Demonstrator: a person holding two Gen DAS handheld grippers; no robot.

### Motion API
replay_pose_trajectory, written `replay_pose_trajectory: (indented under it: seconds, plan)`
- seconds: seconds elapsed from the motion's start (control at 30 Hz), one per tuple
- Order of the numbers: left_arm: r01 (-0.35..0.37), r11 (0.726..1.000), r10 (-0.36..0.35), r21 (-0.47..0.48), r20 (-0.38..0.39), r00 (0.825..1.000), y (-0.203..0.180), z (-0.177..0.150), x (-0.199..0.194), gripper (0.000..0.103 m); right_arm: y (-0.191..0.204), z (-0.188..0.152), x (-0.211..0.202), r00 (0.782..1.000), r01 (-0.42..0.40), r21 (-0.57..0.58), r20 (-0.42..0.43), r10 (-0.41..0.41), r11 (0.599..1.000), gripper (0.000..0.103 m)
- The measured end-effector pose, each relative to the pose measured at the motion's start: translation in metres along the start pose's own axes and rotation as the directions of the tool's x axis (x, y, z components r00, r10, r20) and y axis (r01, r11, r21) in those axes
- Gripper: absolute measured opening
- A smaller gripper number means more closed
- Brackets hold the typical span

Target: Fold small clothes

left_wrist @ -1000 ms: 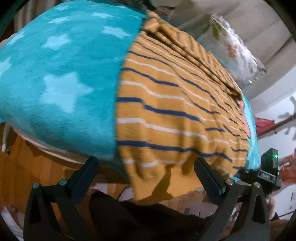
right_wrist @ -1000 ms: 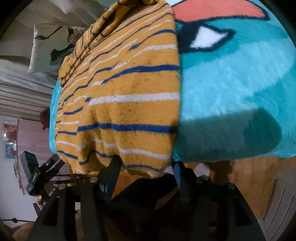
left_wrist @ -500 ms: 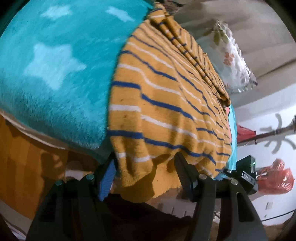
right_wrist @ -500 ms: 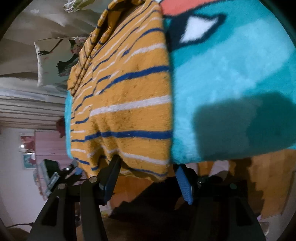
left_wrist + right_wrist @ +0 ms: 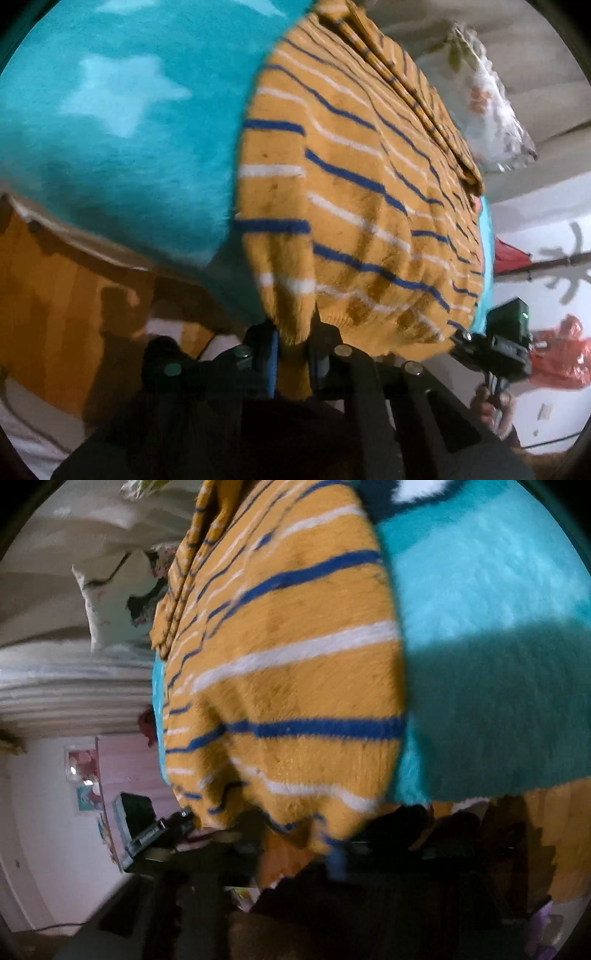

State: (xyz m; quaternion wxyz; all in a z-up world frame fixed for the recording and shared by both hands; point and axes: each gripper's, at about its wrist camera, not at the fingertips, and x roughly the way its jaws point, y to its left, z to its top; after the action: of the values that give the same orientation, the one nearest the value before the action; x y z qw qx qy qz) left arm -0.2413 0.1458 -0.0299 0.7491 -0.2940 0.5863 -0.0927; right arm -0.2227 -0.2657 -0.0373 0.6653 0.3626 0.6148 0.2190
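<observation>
A mustard-yellow knit garment (image 5: 354, 192) with blue and white stripes lies on a teal plush blanket (image 5: 110, 122), its hem hanging over the near edge. My left gripper (image 5: 291, 343) is shut on the hem's left corner. In the right wrist view the same garment (image 5: 295, 686) fills the middle, and my right gripper (image 5: 299, 838) is closed on the hem's right corner; that view is blurred. The right gripper also shows at the far right of the left wrist view (image 5: 498, 339).
The blanket (image 5: 498, 627) covers a bed with an orange wooden side (image 5: 48, 295). A floral pillow (image 5: 484, 110) lies at the far end. A red plastic bag (image 5: 561, 354) sits by the white wall.
Both grippers moved in to the hanging hem and closed on it, the left from wide open. The hem is now bunched and lifted slightly at both corners.
</observation>
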Motion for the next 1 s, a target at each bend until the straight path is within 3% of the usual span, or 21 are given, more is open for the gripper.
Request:
replay_pose_trajectory:
  seconds: [0.27, 0.53, 0.83, 1.0]
  plan:
    - [-0.019, 1.000, 0.020, -0.015, 0.097, 0.995, -0.013, -0.017, -0.060, 0.008, 0.046, -0.023, -0.021, 0.998, -0.019, -0.151, -0.066, 0.009, 0.988, 0.012]
    - [0.021, 0.997, -0.012, -0.068, 0.121, 0.993, -0.017, -0.020, -0.072, 0.007, 0.047, -0.023, -0.029, 0.996, -0.064, -0.130, -0.070, 0.055, 0.989, 0.012]
    - [0.033, 0.999, -0.029, -0.018, 0.203, 0.979, -0.043, 0.008, -0.089, 0.006, 0.054, -0.008, -0.054, 0.995, -0.098, -0.179, -0.004, 0.099, 0.979, 0.012]
    - [0.067, 0.997, -0.073, 0.029, 0.272, 0.959, -0.065, 0.053, -0.101, 0.006, 0.078, 0.021, -0.070, 0.983, -0.169, -0.197, 0.043, 0.181, 0.966, 0.012]
